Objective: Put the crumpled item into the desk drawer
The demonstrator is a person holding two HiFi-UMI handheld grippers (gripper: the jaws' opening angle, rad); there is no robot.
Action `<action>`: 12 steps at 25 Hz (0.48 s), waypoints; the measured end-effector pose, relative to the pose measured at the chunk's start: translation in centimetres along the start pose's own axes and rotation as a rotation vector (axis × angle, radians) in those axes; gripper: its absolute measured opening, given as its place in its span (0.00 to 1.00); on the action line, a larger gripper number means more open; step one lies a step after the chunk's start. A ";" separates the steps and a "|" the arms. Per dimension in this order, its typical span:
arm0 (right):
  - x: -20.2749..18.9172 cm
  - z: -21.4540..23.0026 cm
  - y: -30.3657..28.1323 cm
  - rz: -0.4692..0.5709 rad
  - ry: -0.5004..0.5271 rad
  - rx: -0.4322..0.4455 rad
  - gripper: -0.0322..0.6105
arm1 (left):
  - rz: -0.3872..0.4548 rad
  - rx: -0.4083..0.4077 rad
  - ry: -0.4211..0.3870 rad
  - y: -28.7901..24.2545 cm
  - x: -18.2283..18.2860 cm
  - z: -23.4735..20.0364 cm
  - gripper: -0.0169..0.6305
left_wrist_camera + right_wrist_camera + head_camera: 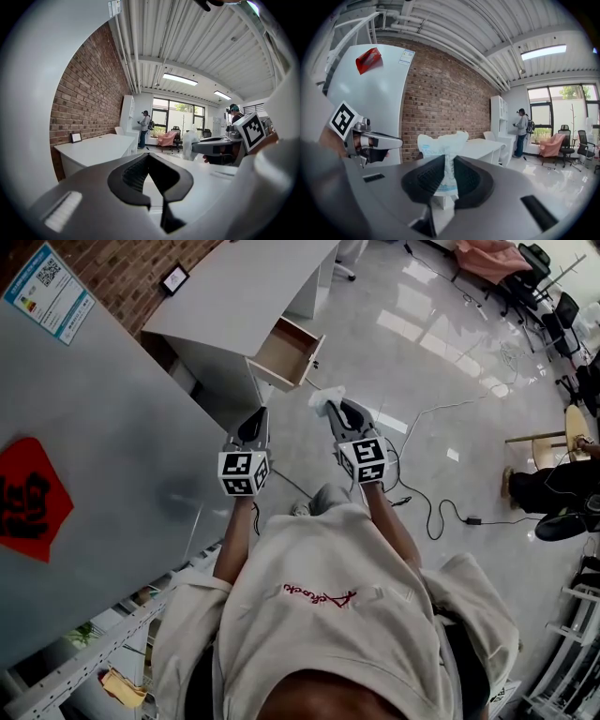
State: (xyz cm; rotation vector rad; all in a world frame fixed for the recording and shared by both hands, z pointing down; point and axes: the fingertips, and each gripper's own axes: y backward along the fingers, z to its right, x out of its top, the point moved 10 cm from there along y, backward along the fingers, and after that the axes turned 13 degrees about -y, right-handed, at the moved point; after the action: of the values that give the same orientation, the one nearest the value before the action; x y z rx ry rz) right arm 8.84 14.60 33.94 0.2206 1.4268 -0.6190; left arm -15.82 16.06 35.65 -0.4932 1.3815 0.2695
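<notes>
Right claw (449, 163) pinching crumpled item (440, 140), open drawer (286, 352) ahead, floor (394, 362) between

A white table (239, 292) stands ahead of the left hand-held gripper (257, 416) and the right hand-held gripper (336, 409). Its drawer (284, 352) is pulled open toward them, in line with the gap between the two. A small frame (174, 278) stands on the tabletop, far ahead and to the left, by the brick wall. To the right of the right hand-held gripper, the glossy grey floor (450, 362) carries a black cable (429, 514) looping to a small adapter (472, 519), and a white cable (441, 409) running farther right.
</notes>
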 end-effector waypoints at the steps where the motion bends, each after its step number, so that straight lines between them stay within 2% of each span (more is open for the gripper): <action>1: -0.1 0.1 -0.1 -0.002 -0.002 -0.001 0.15 | -0.003 0.000 0.001 -0.1 -0.1 0.0 0.04; 12: -0.6 2.5 -1.8 -0.016 -0.028 -0.014 0.15 | -0.033 -0.010 -0.003 -3.1 -0.8 -0.6 0.04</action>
State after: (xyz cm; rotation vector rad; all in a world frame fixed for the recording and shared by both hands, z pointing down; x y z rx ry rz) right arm 10.05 12.02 35.35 0.1886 1.4069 -0.6229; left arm -15.02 13.20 36.90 -0.5228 1.3684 0.2505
